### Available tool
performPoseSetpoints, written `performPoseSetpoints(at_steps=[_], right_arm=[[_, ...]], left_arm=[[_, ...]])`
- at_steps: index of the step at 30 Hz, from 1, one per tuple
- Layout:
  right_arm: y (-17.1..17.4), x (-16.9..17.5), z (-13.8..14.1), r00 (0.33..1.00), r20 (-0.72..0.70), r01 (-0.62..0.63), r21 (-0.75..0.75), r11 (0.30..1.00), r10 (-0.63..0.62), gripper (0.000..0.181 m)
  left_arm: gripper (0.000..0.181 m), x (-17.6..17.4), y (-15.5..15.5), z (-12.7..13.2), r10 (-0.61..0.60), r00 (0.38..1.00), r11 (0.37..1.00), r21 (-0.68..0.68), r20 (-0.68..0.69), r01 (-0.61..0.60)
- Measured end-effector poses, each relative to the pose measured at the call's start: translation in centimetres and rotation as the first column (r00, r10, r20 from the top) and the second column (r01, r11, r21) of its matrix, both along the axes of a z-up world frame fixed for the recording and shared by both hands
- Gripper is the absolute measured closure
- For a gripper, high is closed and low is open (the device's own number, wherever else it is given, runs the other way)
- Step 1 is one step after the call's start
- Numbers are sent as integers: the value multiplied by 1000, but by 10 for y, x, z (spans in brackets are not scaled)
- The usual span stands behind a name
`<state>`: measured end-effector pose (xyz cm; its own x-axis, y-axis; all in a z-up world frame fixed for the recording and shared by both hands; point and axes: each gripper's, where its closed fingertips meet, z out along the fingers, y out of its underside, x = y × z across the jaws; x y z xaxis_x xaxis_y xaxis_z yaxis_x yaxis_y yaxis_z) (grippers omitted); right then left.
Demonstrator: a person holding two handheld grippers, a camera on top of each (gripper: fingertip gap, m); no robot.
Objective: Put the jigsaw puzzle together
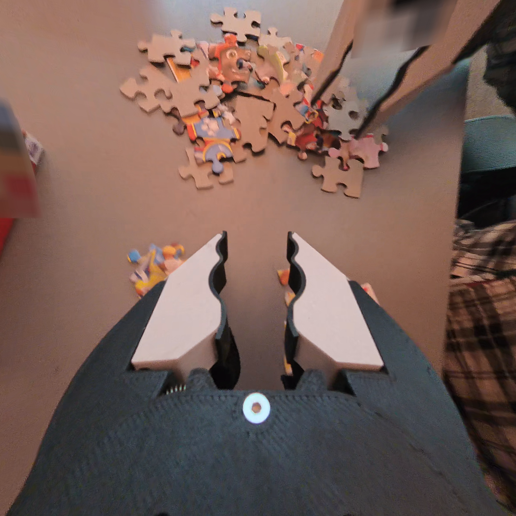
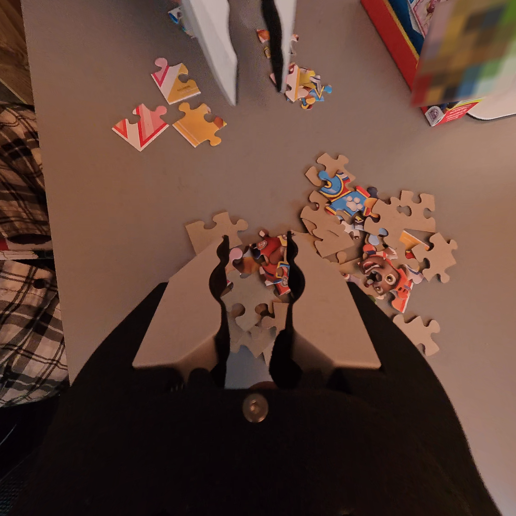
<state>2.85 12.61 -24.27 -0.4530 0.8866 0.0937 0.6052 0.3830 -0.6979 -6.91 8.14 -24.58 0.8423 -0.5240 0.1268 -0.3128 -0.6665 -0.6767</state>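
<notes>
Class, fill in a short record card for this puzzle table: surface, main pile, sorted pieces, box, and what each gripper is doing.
Surface: grey table
Main pile: loose jigsaw pieces, many face down, some picture side up, overlapping
Sorted pieces: three edge pieces in pink, red and yellow, laid face up close together, apart from the pile
Small cluster: a few coloured pieces near the left gripper
Box: red puzzle box at the table's far corner
Left gripper: open, empty, above bare table
Right gripper: open, fingers over the pile's edge, nothing gripped
</notes>
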Motion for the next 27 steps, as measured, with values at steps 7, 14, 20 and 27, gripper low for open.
performPoseSetpoints(at_steps=[7,14,20,27], right_arm=[[-2,-1,-3,1000,-25,18,-27,999,-19,143],[6,-2,-1,998,-57,34,-60,998,-38,147],[12,-3,0,997,-70,39,-72,997,-44,148],[15,-5,3,995,-86,45,-88,995,-53,148]], left_arm=[[137,6,65,-22,-60,955,996,51,-292,78],[162,15,84,-32,-135,934,989,10,-332,146],[181,15,78,-30,-152,942,986,18,-299,165],[134,16,84,-30,-137,949,990,-33,-283,134]])
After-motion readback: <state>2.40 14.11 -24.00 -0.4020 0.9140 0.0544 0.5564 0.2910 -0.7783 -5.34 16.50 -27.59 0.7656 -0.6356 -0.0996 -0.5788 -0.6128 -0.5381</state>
